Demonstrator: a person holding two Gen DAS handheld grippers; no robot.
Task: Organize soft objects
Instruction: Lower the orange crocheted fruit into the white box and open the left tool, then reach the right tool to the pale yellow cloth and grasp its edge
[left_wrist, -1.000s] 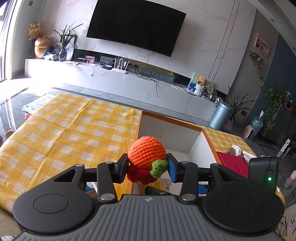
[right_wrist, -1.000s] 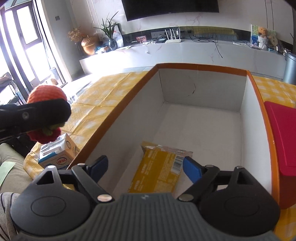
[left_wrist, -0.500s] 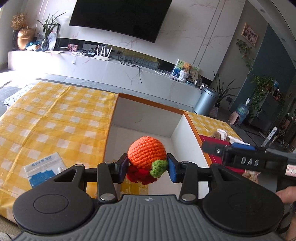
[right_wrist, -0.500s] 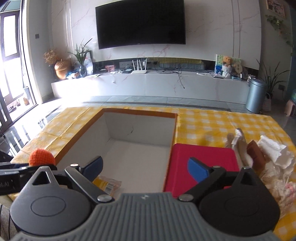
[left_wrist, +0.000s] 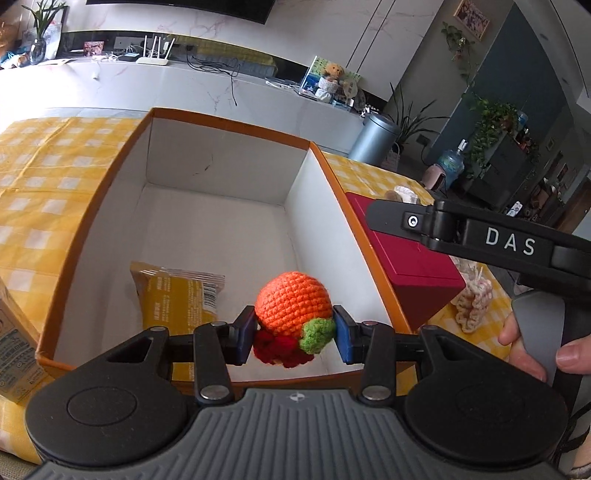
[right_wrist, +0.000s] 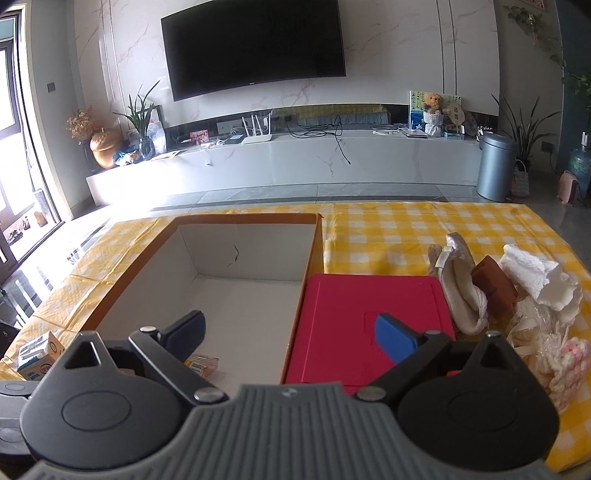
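The left hand-held gripper (left_wrist: 294, 334) is clamped on an orange crocheted toy (left_wrist: 291, 305) above an orange-rimmed box (left_wrist: 92, 218). The right hand-held gripper (right_wrist: 295, 334), fingers apart, hovers near a red lid (right_wrist: 343, 314).

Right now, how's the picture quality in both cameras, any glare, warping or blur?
Left wrist view: sharp, with the crochet toy evenly lit; fisheye bends the orange box rim, and corners vignette dark. Right wrist view: window light blows out the floor at left; the TV bows.
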